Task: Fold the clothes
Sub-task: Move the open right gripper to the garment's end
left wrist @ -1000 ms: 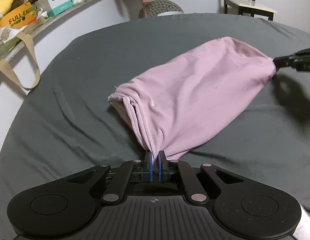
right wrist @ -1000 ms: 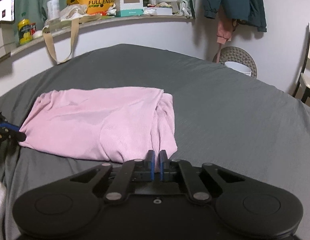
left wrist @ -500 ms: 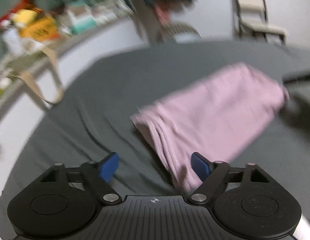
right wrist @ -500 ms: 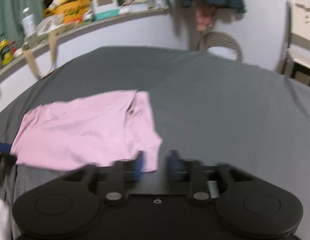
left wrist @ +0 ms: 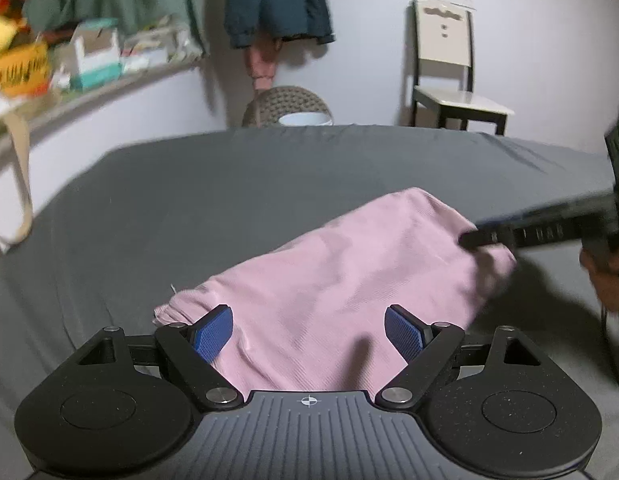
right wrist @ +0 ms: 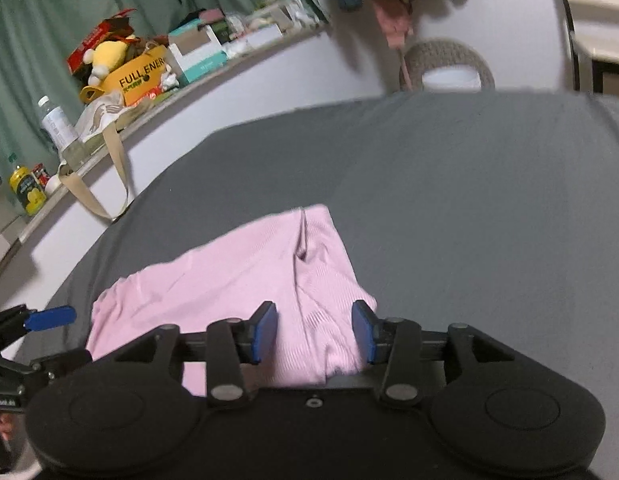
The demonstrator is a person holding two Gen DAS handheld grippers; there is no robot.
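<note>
A folded pink garment [left wrist: 341, 284] lies flat on the dark grey bed sheet [left wrist: 229, 184]; it also shows in the right wrist view [right wrist: 237, 276]. My left gripper [left wrist: 309, 334] is open, its blue pads apart above the garment's near end, holding nothing. My right gripper [right wrist: 313, 332] is open above the garment's other end, holding nothing. The right gripper shows in the left wrist view [left wrist: 489, 232] over the garment's far right corner. The left gripper shows at the left edge of the right wrist view [right wrist: 37, 320].
A cluttered shelf [right wrist: 181, 60] with boxes, a bottle and a hanging tote bag [right wrist: 105, 168] runs along the left wall. A woven basket [left wrist: 287, 106] and a chair [left wrist: 449, 76] stand beyond the bed. Clothes [left wrist: 277, 0] hang on the wall.
Both grippers were shut on the garment's ends a second ago. Both have opened, let go of it and lifted back. The garment now lies flat on the sheet.
</note>
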